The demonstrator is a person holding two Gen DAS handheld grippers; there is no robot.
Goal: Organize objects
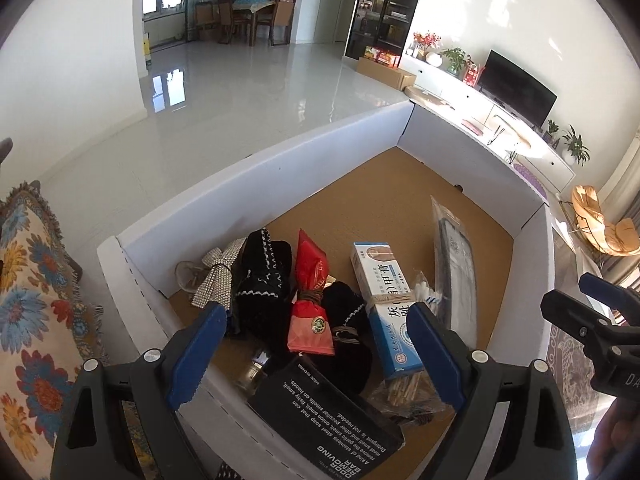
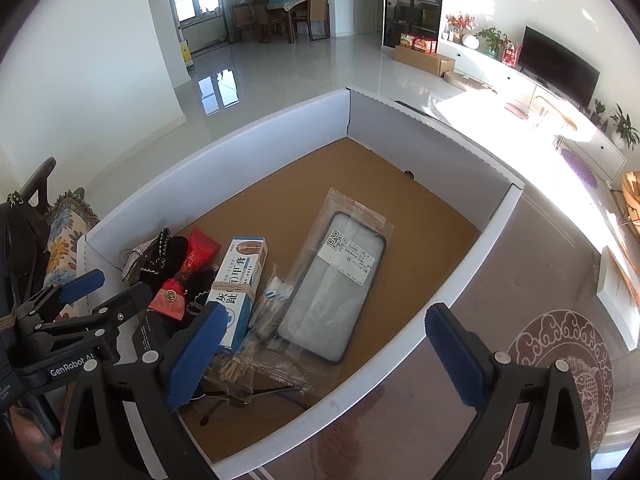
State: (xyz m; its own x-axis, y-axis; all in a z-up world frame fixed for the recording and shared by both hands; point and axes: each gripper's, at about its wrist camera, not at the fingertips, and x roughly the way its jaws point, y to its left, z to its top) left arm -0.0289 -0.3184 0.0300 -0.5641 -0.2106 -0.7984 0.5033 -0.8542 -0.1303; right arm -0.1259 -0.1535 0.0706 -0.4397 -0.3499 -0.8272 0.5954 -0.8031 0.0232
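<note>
Both blue-padded grippers, left gripper (image 1: 316, 344) and right gripper (image 2: 320, 344), are hovering wide and empty, the clear-bagged dark phone case (image 2: 336, 280) lying lengthwise straight ahead of the right.

The left gripper (image 1: 316, 320) has black plastic arms, blue ridged pads (image 1: 200, 354) and silver round screws near each hinge. The right gripper (image 2: 324, 344) is built alike. At the lower left of the right wrist view, white "GenRobot" lettering marks the left gripper's black body.

Things in one white box (image 2: 224, 152)

One phone case (image 2: 336, 284), one red pouch (image 1: 310, 300), two black pouches (image 1: 264, 280), one blue-and-white carton (image 1: 384, 304), one black box (image 1: 332, 408).
</note>
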